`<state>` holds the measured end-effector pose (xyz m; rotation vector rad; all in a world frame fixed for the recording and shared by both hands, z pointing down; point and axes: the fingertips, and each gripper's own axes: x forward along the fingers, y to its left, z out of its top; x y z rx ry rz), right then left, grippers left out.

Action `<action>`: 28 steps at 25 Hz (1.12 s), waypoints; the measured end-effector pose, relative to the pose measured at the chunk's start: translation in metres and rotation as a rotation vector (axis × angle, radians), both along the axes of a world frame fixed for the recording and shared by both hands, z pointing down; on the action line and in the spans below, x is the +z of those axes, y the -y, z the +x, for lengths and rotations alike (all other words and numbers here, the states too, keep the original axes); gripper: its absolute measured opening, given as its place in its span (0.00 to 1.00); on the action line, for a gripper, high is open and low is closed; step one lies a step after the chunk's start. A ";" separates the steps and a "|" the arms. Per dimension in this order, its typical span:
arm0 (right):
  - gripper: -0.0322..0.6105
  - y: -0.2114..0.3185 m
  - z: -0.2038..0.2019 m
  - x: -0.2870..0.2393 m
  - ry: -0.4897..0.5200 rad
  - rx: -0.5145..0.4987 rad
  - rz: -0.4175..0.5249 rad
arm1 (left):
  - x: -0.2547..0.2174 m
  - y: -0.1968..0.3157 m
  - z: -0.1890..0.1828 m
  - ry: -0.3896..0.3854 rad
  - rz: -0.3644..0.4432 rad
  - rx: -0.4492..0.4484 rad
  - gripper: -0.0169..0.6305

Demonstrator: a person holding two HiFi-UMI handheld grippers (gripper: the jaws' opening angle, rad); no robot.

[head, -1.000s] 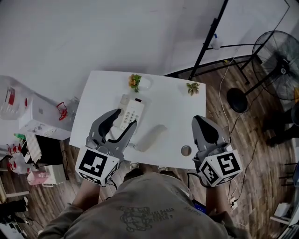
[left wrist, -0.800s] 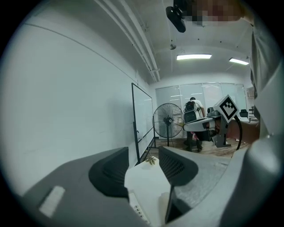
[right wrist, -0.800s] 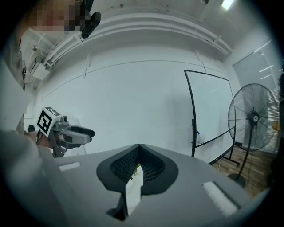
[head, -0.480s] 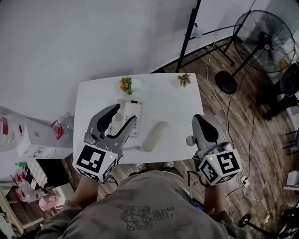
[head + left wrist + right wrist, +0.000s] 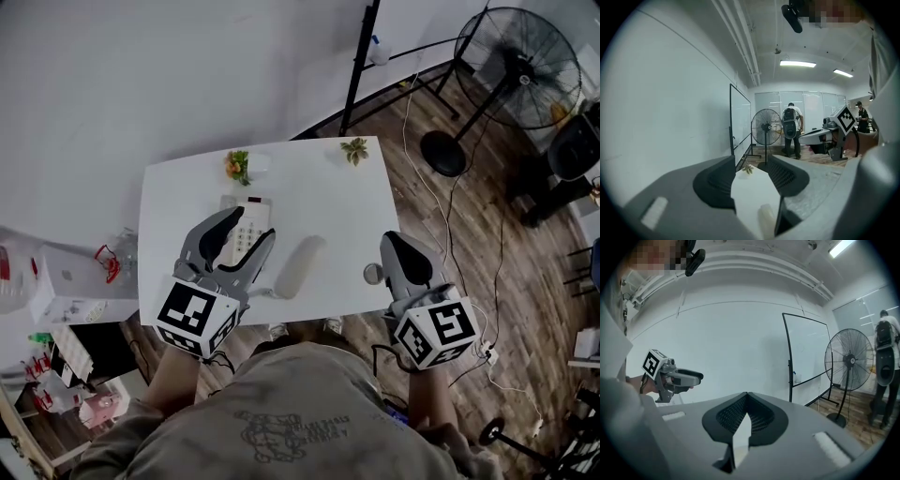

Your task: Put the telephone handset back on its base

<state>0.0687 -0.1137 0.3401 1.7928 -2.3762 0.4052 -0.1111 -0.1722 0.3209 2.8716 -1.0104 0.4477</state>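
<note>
The white telephone base (image 5: 247, 228) with its keypad lies on the white table (image 5: 337, 202), left of the middle. Off the base, the pale handset (image 5: 298, 267) rests on the tabletop to its right, with a cord running from its lower end. My left gripper (image 5: 248, 228) hovers open over the base's near end with nothing between its fingers. In the left gripper view the left gripper (image 5: 751, 161) frames bare table and one end of the handset (image 5: 766, 218). My right gripper (image 5: 398, 246) is shut and empty at the table's right front corner; its jaws meet (image 5: 746, 397).
A small round object (image 5: 372, 274) sits at the table's front right edge beside the right gripper. Two little plants (image 5: 237, 166) (image 5: 354, 150) stand along the far edge. A standing fan (image 5: 525, 66) and a black whiteboard stand (image 5: 356, 66) are on the wooden floor beyond.
The head camera has swung, so the table sits further left and up in view. Both grippers hold nearly the same pose; the handset has not moved on the table.
</note>
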 end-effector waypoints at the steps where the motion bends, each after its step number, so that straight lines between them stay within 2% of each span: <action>1: 0.10 0.000 0.002 0.003 0.001 0.000 -0.005 | 0.004 0.000 0.004 0.003 -0.009 0.001 0.35; 5: 0.10 0.002 0.008 0.015 0.003 -0.002 -0.027 | 0.024 0.000 0.021 0.030 -0.048 0.015 0.36; 12: 0.10 0.002 0.006 0.043 -0.005 -0.036 -0.088 | 0.089 -0.009 0.044 0.135 -0.162 0.060 0.38; 17: 0.10 0.007 0.007 0.066 -0.012 -0.049 -0.139 | 0.145 -0.009 0.051 0.251 -0.201 0.074 0.38; 25: 0.10 -0.002 0.008 0.117 0.007 -0.044 -0.264 | 0.230 -0.017 0.063 0.322 -0.361 0.116 0.39; 28: 0.10 -0.001 0.006 0.130 0.010 -0.052 -0.297 | 0.270 -0.021 0.069 0.286 -0.495 0.114 0.41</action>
